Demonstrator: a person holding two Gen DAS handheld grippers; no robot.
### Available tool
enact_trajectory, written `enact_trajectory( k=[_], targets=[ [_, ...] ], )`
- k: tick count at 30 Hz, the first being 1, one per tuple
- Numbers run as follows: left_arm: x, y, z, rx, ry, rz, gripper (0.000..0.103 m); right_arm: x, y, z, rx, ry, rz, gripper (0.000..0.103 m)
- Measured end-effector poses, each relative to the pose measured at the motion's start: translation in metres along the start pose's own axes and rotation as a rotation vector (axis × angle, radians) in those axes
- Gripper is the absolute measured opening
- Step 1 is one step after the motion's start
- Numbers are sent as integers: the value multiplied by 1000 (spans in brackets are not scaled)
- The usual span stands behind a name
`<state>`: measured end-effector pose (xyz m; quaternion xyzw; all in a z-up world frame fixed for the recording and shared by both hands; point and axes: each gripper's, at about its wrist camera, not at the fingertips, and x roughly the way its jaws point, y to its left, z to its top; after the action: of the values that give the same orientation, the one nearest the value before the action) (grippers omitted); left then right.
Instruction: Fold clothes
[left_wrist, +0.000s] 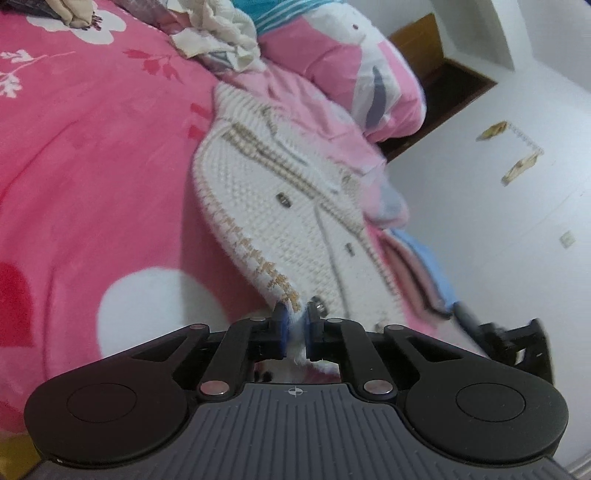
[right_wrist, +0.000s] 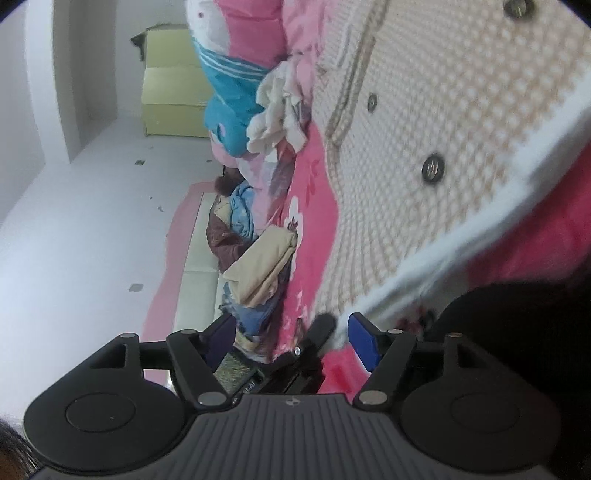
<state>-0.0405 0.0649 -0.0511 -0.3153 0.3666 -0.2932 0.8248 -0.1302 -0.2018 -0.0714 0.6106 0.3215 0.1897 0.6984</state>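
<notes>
The white knitted cardigan (left_wrist: 280, 206) lies spread on the pink bedcover (left_wrist: 96, 155), its metal buttons (left_wrist: 283, 199) up, one side running against the bunched pink-and-white duvet (left_wrist: 354, 74) at the bed's edge. The left gripper (left_wrist: 295, 334) has a corner of the cardigan's patterned hem, blue pads (left_wrist: 281, 328) pressed tight on the knit, a tuft of white poking out behind them. Over in the right wrist view the cardigan (right_wrist: 443, 129) fills the upper right, and its white ribbed edge sweeps down to the right gripper (right_wrist: 291, 339). That one stands spread wide, one blue pad (right_wrist: 364, 338) just beside the ribbed edge, nothing pinched. In the left wrist view it (left_wrist: 517, 339) shows as a dark shape at the bedside. Beyond the cardigan a heap of other clothes (right_wrist: 258, 266) sits along the far edge of the bed, cream cloth (left_wrist: 221, 33) crumpled by the duvet, and white floor (right_wrist: 92, 221) past that.
</notes>
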Motion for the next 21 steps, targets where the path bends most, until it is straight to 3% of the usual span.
enact_trajectory(
  k=[4,8,16,19,21],
  targets=[
    [1,0,3,-27,2,-29,6,13,2,0,67,-21,5,70],
    [0,5,9,-53,8,-62,6,31,-2,3,116,-14,-60,70],
    [4,11,13,-52,46,-103,6,42,-36,-5,227,-59,-105,70],
    [5,16,12,-53,71,-108,6,41,-54,-5,284,-108,-84,63],
    [6,20,11,-60,84,-116,6,43,-64,-5,315,-116,-57,46]
  ],
)
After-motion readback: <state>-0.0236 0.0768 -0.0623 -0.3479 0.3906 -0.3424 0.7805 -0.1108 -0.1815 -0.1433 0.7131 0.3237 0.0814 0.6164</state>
